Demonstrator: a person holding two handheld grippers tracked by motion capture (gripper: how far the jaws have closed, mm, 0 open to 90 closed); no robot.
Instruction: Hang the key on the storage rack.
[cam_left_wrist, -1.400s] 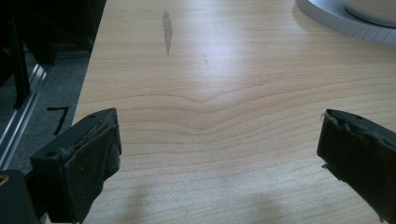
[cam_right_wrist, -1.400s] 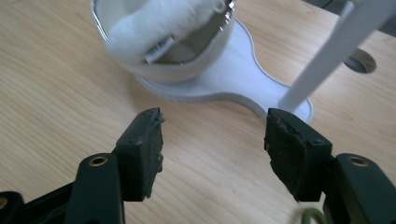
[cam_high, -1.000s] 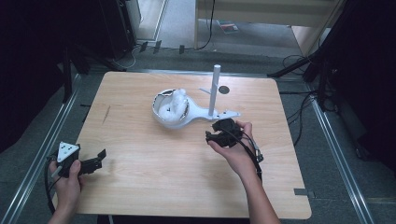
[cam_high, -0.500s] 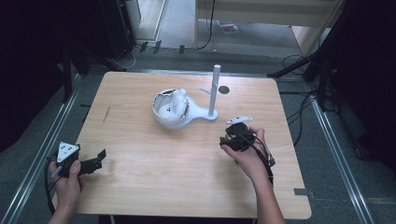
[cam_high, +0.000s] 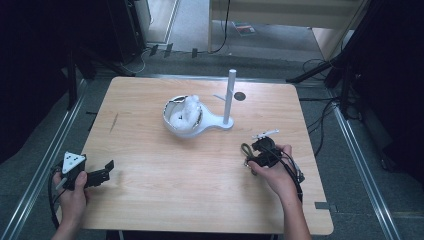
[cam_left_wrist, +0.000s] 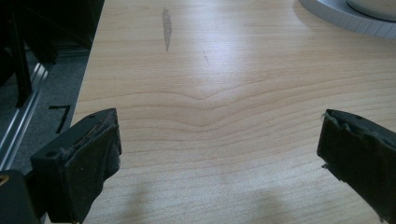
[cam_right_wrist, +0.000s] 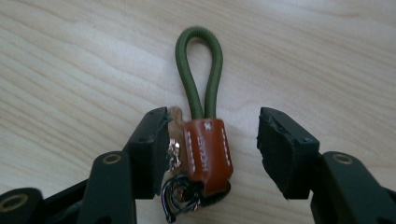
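At the far left of the high view we see the left gripper (cam_high: 102, 172) held low over the near left corner of the wooden surface (cam_high: 150, 200), grey three-cornered plate on top, a hand (cam_high: 70, 192) wrapped around its body. In the left gripper view its jaws stand wide apart with nothing between them, just bare wood grain and a dark streak (cam_left_wrist: 166, 28) farther off.

Moving towards the middle, we find a white stand (cam_high: 200, 122) with a round dish-like base and an upright post (cam_high: 230, 97); something white and crumpled (cam_high: 187, 112) lies in the dish. A small dark disc (cam_high: 240, 96) sits on the surface just behind the post.

To the right, the right gripper (cam_high: 250, 157) is held in the person's right hand (cam_high: 275, 172), close to the surface. The key strap (cam_right_wrist: 203, 116), an olive-green cord loop with a reddish-brown leather tab, lies on the surface between its jaws. The jaws have just been closing, yet in the right gripper view they are still apart: one pad touches or nearly touches the metal bits beside the tab, the other stands clear of it. The cord loop points away from the gripper, flat on the wood.
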